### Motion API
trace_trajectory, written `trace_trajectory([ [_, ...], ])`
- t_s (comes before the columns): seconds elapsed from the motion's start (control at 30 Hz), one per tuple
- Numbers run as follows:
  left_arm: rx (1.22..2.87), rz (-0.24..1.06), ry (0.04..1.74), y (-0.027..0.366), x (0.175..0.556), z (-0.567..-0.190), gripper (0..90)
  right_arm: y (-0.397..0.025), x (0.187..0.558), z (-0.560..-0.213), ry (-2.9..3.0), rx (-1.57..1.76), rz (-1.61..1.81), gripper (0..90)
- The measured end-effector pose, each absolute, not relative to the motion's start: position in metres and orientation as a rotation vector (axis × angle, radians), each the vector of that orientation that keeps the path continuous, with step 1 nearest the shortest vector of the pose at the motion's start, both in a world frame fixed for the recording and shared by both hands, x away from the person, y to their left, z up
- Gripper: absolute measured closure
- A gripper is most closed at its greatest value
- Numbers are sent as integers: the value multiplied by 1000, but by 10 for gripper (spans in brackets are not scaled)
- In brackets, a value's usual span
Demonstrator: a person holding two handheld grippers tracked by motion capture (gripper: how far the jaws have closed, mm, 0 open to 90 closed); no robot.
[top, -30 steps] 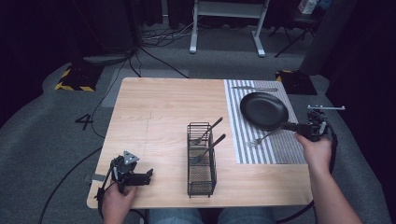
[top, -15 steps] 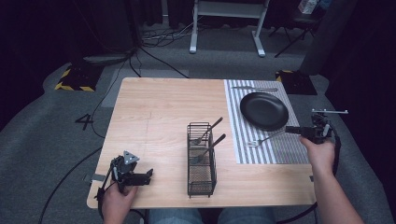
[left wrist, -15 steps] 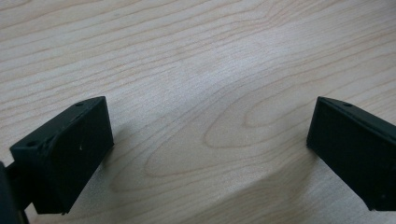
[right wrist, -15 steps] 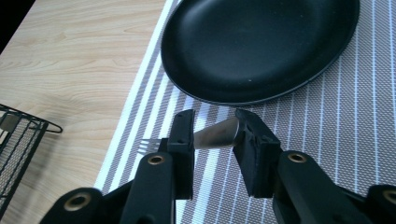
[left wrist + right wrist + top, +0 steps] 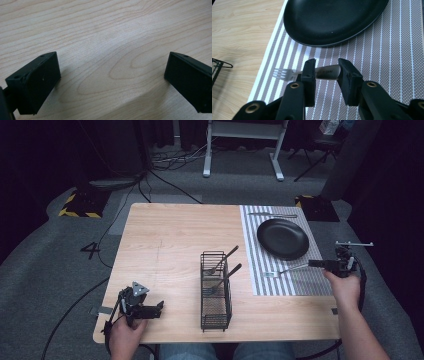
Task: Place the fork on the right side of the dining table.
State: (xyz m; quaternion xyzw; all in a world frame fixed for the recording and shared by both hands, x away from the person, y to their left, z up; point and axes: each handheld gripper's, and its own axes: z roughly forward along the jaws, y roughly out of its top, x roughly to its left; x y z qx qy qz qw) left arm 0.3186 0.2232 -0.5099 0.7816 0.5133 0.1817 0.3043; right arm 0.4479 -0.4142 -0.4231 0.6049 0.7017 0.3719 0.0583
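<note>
Easing the right tongs a little rightward along the near part of the striped placemat compared with a second ago, and bringing the steel fork along by about the same small amount. Leaving the fork low on the mat, just near of the black plate, tines pointing left toward the wire cutlery caddy. Reading this as settling the fork into its place beside the plate, close to finished.

Keeping the right tongs narrowed around the end of the handle; pinching it or merely flanking it, cannot tell.

Resting the left tongs released and spread wide, holding nothing, at the near left corner of the worktop, unmoved over that second.

Noting a smooth, flat, brushed-metal handle with small stamped lettering; a shallow round plate with a matte dark finish; a woven mat in grey and white stripes; pale wood grain on the worktop; a tall, narrow black mesh caddy holding two dark-handled utensils leaning right.
</note>
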Motion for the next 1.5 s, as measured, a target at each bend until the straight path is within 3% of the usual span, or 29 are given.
trace_trajectory([
  [1.13, 2070, 481, 1360, 223, 319, -510, 5, -436, 459, -463, 2132, 1954, 921, 611],
  [1.5, 2070, 481, 1360, 223, 319, -510, 5, -435, 458, -458, 2114, 1912, 971, 603],
])
